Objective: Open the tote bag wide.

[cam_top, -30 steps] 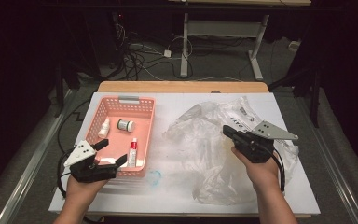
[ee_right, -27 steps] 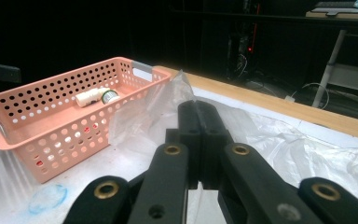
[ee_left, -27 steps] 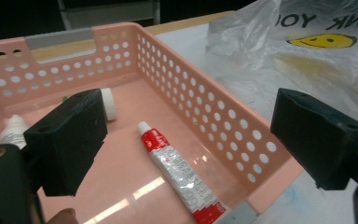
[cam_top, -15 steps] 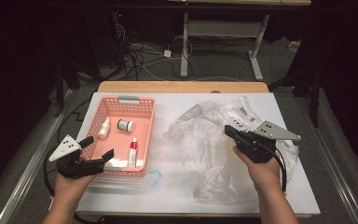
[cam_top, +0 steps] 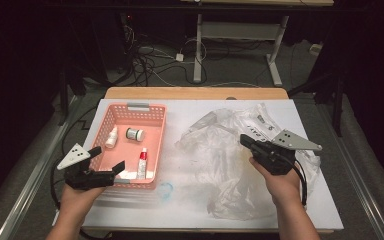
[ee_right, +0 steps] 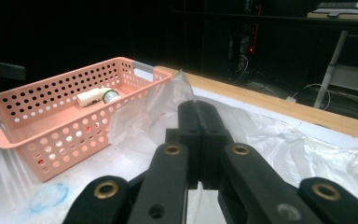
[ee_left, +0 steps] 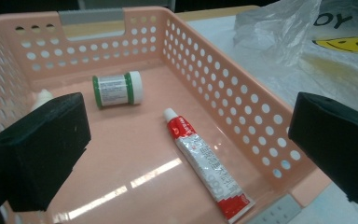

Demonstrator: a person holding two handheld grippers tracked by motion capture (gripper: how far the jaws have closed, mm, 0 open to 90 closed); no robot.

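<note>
1. Now the left gripper (cam_top: 107, 159) sits at the near left corner of the pink basket (cam_top: 156, 150), its jaws spread wide with nothing between them — they have just been opening further.
2. Seen through the left gripper view, the two black pads frame the basket's inside: a red-and-white tube (ee_left: 206, 163) lies flat on the floor, cap pointing away, and beyond it a small white jar with a green label (ee_left: 118, 88) lies on its side.
3. From the high view, a small white bottle (cam_top: 112, 137) lies to the left of the jar, near the basket's left wall.
4. Over on the right, the right gripper (cam_top: 244, 141) rests on the crumpled clear plastic bag (cam_top: 220, 135), which is spread over the right half of the white table (cam_top: 190, 200) — well apart from the basket.
5. Its jaws are pressed together; the right gripper view shows the pads meeting, bag film just beyond the tips, but whether any film is pinched I cannot tell.
6. A faint blue smudge (cam_top: 166, 189) marks the table just in front of the basket.
</note>
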